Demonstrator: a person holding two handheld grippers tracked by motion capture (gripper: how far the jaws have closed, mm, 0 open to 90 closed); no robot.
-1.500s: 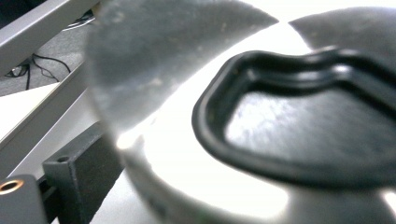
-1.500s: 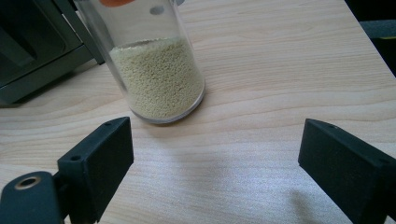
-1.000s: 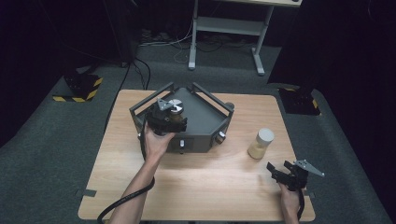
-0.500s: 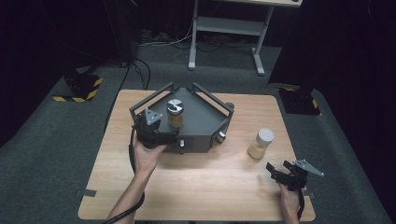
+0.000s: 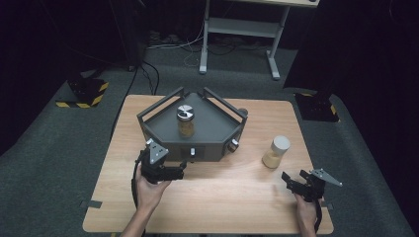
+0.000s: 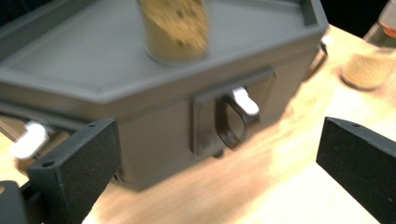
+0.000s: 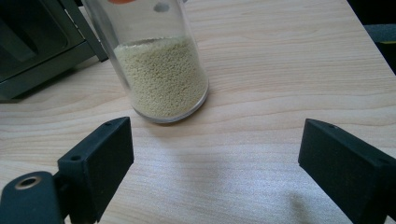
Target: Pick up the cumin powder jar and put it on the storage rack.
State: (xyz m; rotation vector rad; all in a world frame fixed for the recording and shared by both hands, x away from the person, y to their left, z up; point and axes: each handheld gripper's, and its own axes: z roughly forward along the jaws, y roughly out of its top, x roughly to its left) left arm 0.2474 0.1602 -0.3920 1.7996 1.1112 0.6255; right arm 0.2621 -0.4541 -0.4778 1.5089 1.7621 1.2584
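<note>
The left gripper point(image 5: 179, 171), jaws spread and empty, sits low on the table point(image 5: 237, 197) just before the front wall of the grey tray point(image 5: 212, 123), on whose deck a steel-lidded jar point(image 5: 186, 120) of brownish grains stands upright. The right gripper point(image 5: 290, 181), likewise released, rests near the table's front right corner, facing a white-capped jar point(image 5: 275, 152) of pale grains. Both forearms enter from the near edge.

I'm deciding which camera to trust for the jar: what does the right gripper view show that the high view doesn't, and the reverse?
Right gripper view alone: the fine pale yellow grains inside the clear glass jar near the open right gripper.
High view alone: the jar's white lid, a second silver-lidded jar on the dark grey angular metal tray, and the left gripper.
Both: the jar standing on the light wooden table.
</note>
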